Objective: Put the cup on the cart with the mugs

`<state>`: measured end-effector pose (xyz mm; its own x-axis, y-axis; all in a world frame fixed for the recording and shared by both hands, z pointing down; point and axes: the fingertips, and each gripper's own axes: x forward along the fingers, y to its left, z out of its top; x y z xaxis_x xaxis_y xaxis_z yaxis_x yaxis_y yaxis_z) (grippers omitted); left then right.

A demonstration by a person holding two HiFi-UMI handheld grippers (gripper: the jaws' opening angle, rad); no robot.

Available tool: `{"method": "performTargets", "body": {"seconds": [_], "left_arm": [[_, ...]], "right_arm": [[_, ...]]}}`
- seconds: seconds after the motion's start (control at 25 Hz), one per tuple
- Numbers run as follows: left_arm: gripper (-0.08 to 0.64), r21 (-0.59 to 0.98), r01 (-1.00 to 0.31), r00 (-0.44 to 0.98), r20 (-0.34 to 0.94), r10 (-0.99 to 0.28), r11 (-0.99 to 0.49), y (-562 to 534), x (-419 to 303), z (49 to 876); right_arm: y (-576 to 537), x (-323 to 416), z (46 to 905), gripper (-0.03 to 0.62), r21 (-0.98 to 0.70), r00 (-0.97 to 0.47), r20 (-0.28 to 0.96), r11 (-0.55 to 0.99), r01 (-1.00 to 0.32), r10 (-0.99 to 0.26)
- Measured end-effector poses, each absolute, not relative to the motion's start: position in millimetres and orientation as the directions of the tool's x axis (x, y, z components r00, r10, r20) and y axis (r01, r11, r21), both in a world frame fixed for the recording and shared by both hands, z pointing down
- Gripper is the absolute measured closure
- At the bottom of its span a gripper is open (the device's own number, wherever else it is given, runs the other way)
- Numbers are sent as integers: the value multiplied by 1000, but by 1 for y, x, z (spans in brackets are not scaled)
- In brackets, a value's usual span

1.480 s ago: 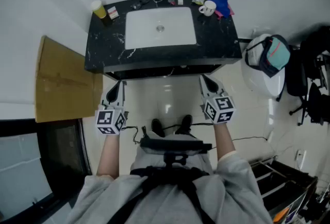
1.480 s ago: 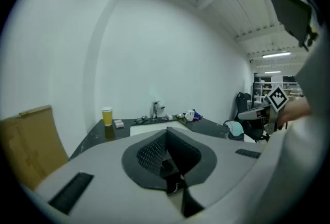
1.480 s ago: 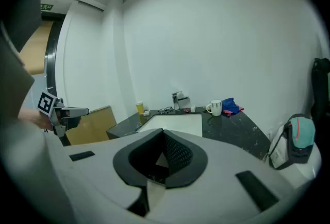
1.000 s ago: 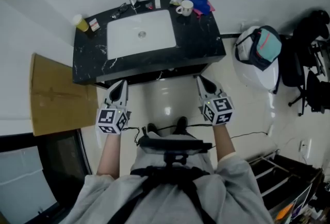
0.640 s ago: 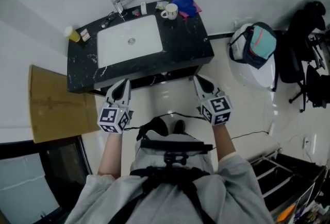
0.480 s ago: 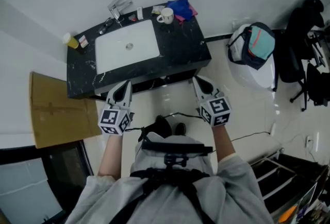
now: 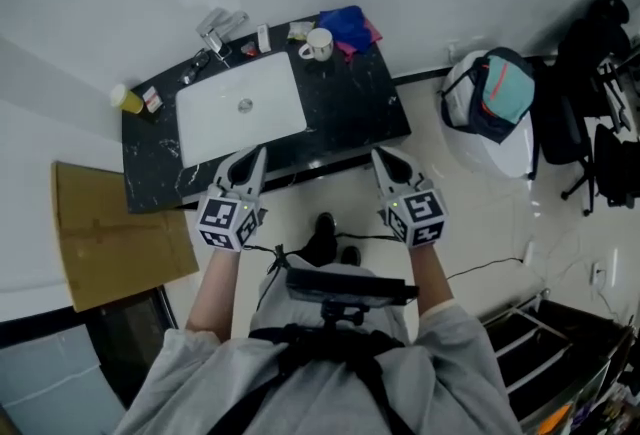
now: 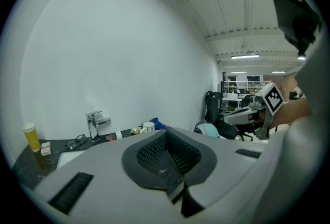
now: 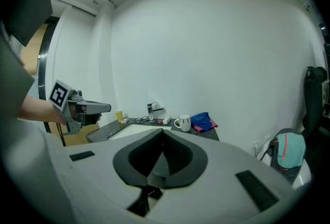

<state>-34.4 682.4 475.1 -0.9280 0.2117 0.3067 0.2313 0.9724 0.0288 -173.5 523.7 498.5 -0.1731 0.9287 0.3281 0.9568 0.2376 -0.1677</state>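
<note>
A white cup (image 7: 318, 44) with a handle stands at the back right of a black marble counter (image 7: 355, 108), beside a blue cloth (image 7: 346, 23). It also shows in the right gripper view as the cup (image 9: 183, 123) and in the left gripper view as the cup (image 8: 148, 127). My left gripper (image 7: 256, 159) hangs at the counter's front edge, shut and empty. My right gripper (image 7: 381, 159) is level with it to the right, jaws together with nothing between them. Both are well short of the cup.
A white sink basin (image 7: 240, 108) with a faucet (image 7: 218, 25) fills the counter's middle; a yellow bottle (image 7: 128, 100) and glasses (image 7: 197, 66) lie at its left. Cardboard (image 7: 120, 248) leans at left. A backpack (image 7: 490, 93), black chair (image 7: 600, 123) and a dark rack (image 7: 545, 353) stand at right.
The counter has slid left and turned in the head view as the person stepped toward it. Both grippers now reach its front edge. Their jaws stayed together.
</note>
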Motion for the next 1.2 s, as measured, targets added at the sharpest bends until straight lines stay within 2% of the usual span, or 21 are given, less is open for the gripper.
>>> {"method": "performTargets", "body": {"seconds": [0.4, 0.6, 0.72, 0.88, 1.04, 1.2], "left_arm": [[554, 2, 98, -942, 323, 92, 995, 737, -106, 484], [517, -12, 38, -928, 370, 40, 999, 752, -146, 492], [471, -49, 2, -911, 411, 22, 999, 763, -175, 501], [365, -83, -42, -872, 489, 4, 996, 776, -219, 519], [245, -113, -137, -803, 595, -43, 984, 784, -262, 545], [175, -130, -221, -718, 693, -71, 967, 800, -302, 573]], "right_arm": [[592, -208, 505, 595, -109, -200, 348, 252, 962, 916], [615, -229, 517, 595, -104, -186, 386, 243, 965, 904], [635, -249, 527, 595, -106, -167, 401, 226, 968, 901], [658, -276, 540, 595, -99, -134, 429, 194, 976, 893], [682, -301, 556, 595, -69, -117, 468, 168, 983, 876], [703, -321, 565, 595, -77, -82, 490, 137, 988, 868]]}}
